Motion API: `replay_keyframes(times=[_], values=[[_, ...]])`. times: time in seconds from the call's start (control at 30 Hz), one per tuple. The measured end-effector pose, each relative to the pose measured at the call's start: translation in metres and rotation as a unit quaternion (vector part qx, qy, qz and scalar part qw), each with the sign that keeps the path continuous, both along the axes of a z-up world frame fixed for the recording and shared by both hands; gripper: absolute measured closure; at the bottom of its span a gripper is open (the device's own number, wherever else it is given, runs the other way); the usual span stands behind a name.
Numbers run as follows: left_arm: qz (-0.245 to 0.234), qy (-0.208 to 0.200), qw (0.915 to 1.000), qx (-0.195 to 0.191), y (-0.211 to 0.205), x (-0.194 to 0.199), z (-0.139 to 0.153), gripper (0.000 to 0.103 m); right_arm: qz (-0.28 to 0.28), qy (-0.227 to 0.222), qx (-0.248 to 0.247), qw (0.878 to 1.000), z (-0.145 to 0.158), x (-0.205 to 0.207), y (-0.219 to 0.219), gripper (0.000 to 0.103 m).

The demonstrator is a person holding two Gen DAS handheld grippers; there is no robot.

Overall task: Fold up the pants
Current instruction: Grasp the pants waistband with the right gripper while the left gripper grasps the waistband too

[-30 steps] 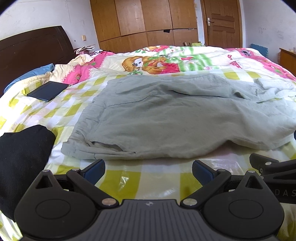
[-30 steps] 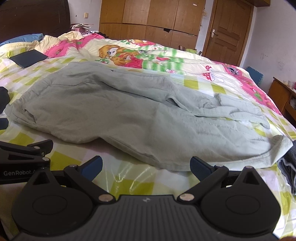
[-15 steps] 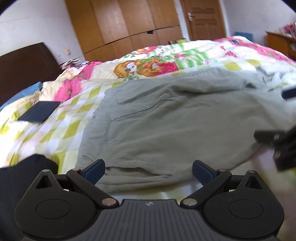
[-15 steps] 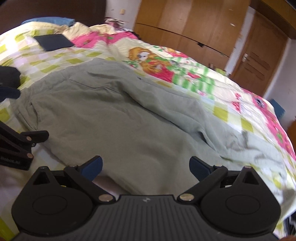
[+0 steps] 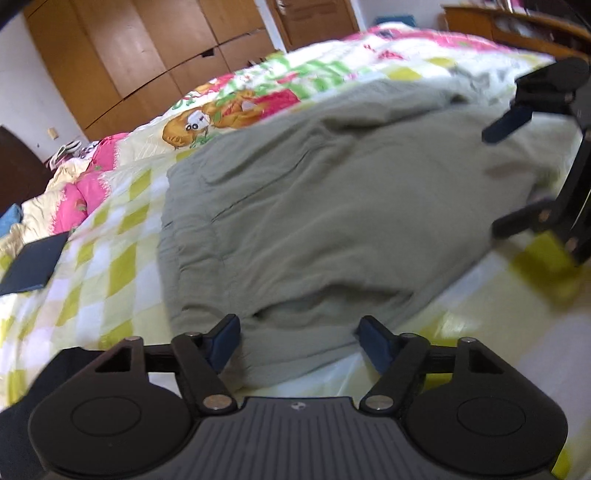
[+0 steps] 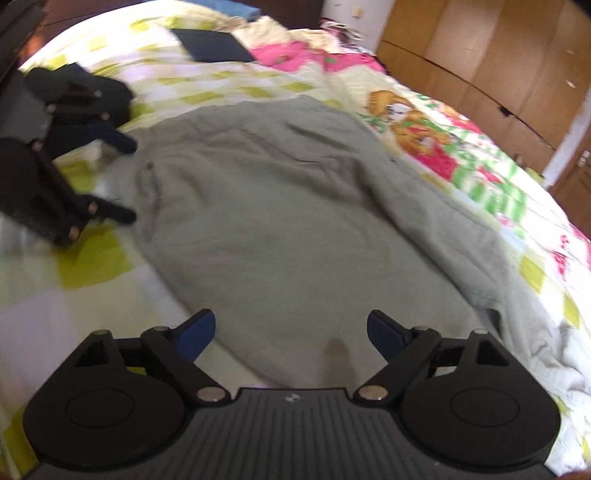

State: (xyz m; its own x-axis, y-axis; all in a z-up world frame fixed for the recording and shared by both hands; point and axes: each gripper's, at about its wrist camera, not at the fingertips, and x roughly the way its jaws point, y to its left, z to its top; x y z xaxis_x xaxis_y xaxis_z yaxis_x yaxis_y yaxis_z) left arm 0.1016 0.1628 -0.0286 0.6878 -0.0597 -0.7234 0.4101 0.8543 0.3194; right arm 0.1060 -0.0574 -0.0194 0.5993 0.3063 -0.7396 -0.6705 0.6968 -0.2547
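Lying across the checked bed cover point(image 5: 110, 266), the grey-green pants point(image 5: 332, 206) run left to right, their near hem between both tongs. Left gripper point(image 5: 299, 341) and right gripper point(image 6: 290, 334) (jaws closing, not yet pinching) straddle that hem.

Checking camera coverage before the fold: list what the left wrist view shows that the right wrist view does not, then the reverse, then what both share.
Left wrist only: the right gripper over the far right of the pants, and a wooden cabinet at top right.

Right wrist only: the left gripper at the pants' left edge, beside a black garment.

Shared: grey-green pants spread on the checked quilt, a dark flat case, the wardrobe. Both grippers are closing, with cloth edge between the fingers, not yet pinched.
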Motion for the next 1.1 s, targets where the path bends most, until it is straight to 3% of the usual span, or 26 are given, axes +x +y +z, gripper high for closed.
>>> replay_keyframes(times=[0.1,0.27,0.33,0.4,0.43,0.5,0.63,0.77,0.93,1.03,1.1], values=[[-0.004,0.016,0.9999,0.003,0.016,-0.005,0.003,0.036,0.023,0.011,-0.014,1.000,-0.003,-0.001,0.003,0.016],[-0.027,0.007,0.9991,0.034,0.017,-0.007,-0.004,0.038,0.034,0.014,-0.027,0.999,-0.009,0.010,0.013,0.017],[-0.030,0.009,0.9990,0.033,0.016,-0.001,-0.006,0.043,0.018,0.046,-0.014,0.999,-0.010,0.022,0.020,0.030],[-0.025,0.014,0.9989,0.037,0.017,0.002,-0.008,0.061,0.006,0.082,0.001,0.997,-0.008,0.028,0.024,0.053],[-0.020,0.013,0.9987,0.045,0.018,0.002,-0.008,0.066,0.004,0.090,0.002,0.996,-0.007,0.026,0.026,0.058],[-0.005,0.015,0.9990,0.041,0.027,0.000,-0.008,0.071,0.009,0.096,-0.004,0.995,-0.006,0.019,0.032,0.079],[0.021,0.033,0.9988,0.028,0.042,-0.014,-0.008,0.084,0.009,0.121,-0.002,0.993,-0.005,0.005,0.041,0.093],[0.047,0.040,0.9977,0.029,0.059,-0.038,-0.007,0.086,0.030,0.158,0.022,0.987,-0.002,-0.016,0.054,0.099],[0.078,0.031,0.9964,-0.012,0.080,-0.055,0.007,0.084,0.037,0.134,0.030,0.990,0.002,-0.036,0.069,0.096],[0.056,-0.004,0.9984,0.007,0.073,-0.053,0.013,0.078,0.039,0.100,0.025,0.994,0.007,-0.037,0.072,0.073],[0.028,-0.023,0.9990,0.024,0.065,-0.047,0.013,0.067,0.045,0.071,0.015,0.996,0.011,-0.038,0.076,0.047]])
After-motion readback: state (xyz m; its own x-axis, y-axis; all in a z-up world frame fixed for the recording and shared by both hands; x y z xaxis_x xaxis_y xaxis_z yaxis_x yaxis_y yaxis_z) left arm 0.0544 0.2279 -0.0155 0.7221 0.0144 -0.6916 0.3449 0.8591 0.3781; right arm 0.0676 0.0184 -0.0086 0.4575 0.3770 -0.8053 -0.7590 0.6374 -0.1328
